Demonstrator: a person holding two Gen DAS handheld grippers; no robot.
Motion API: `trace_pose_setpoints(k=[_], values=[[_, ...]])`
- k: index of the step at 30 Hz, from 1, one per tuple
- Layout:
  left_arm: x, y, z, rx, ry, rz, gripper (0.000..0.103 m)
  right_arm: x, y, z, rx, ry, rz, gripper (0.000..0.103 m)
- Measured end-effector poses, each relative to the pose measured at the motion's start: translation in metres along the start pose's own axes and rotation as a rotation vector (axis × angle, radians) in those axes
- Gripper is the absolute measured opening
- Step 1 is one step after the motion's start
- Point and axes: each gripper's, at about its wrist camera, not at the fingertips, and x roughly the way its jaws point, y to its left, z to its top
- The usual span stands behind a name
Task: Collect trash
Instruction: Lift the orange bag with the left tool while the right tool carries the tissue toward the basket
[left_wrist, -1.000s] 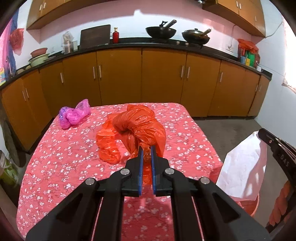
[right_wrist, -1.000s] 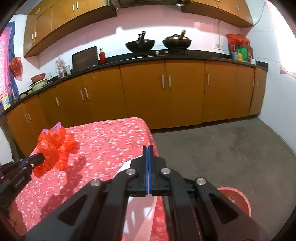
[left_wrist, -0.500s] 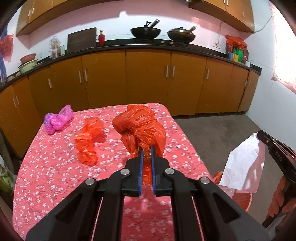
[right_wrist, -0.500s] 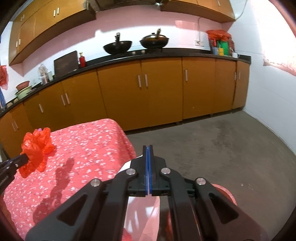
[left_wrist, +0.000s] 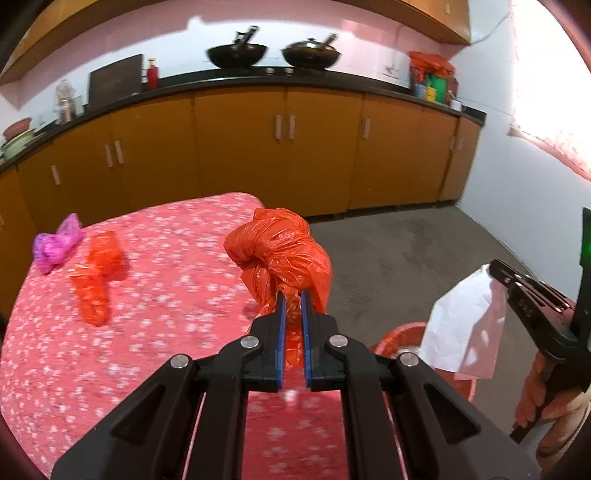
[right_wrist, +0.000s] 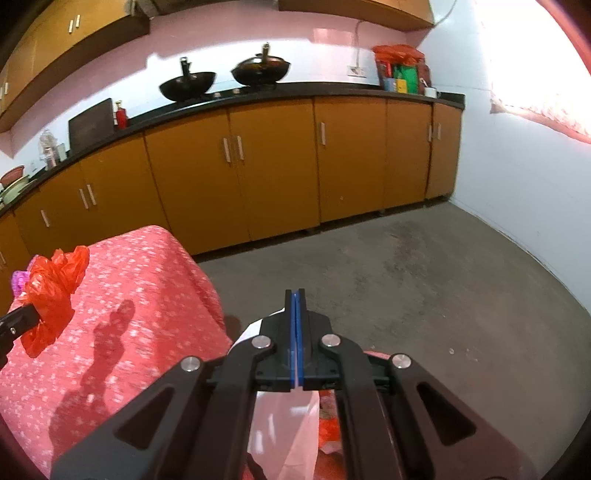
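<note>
My left gripper (left_wrist: 291, 306) is shut on a knotted orange plastic bag (left_wrist: 284, 254) and holds it in the air over the table's right edge; the bag also shows in the right wrist view (right_wrist: 51, 295). My right gripper (right_wrist: 296, 295) is shut on the rim of a white plastic bag (right_wrist: 284, 432), which hangs below it over a red bin (left_wrist: 399, 332) on the floor. The white bag (left_wrist: 465, 325) and right gripper (left_wrist: 496, 267) also show in the left wrist view. A second orange bag (left_wrist: 96, 280) and a pink bag (left_wrist: 55, 245) lie on the red floral tablecloth (left_wrist: 147, 332).
Brown kitchen cabinets (right_wrist: 277, 166) with a black counter run along the far wall, with two woks (left_wrist: 236, 55) on top. Bare grey concrete floor (right_wrist: 424, 288) lies right of the table. A white wall (right_wrist: 535, 184) stands at the right.
My left gripper has carried the orange bag to the right, from over the table's middle to its right edge, nearer the white bag. The right gripper has also swung right with the white bag.
</note>
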Motion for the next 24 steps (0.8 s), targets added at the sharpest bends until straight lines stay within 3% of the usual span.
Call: trace_pose_setpoints(k=[13, 24], values=[[0.044, -0.099, -0.025, 0.094, 0.098, -0.142, 0.007, 0.040, -0.082, -0.033, 0.095, 0.085, -0.089, 0.002], [0.103, -0.166, -0.064, 0.146, 0.273, -0.183, 0.007, 0.081, -0.130, -0.066, 0.151, 0.167, -0.121, 0.002]])
